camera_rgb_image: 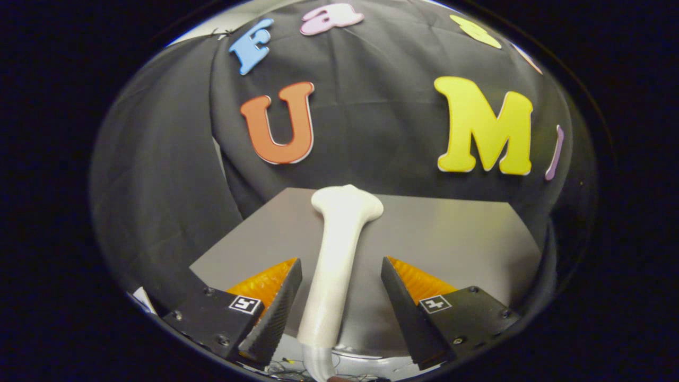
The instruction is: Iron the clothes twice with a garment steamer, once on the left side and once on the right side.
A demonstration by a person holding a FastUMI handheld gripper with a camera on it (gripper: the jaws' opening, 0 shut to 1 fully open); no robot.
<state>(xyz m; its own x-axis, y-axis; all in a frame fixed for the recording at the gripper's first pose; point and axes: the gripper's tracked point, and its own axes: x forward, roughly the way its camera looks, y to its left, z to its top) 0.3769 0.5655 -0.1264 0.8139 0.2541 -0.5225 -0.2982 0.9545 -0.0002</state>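
A white garment steamer [339, 249] runs straight ahead between my fingers, its slim handle near me and its wider head [347, 204] at the far end. It lies over a grey table [456, 239]. My gripper [340, 261] is open: each finger stands a little off the handle, with a gap on both sides. The handle's near end drops out of sight below the fingers. I cannot tell whether the steamer rests on the table or hangs above it.
The black cloth wall [371, 116] rises right behind the table's far edge and wraps round on the left. Thin wires [289, 366] lie on a pale surface under the fingers. A white scrap [142, 298] lies by the left finger.
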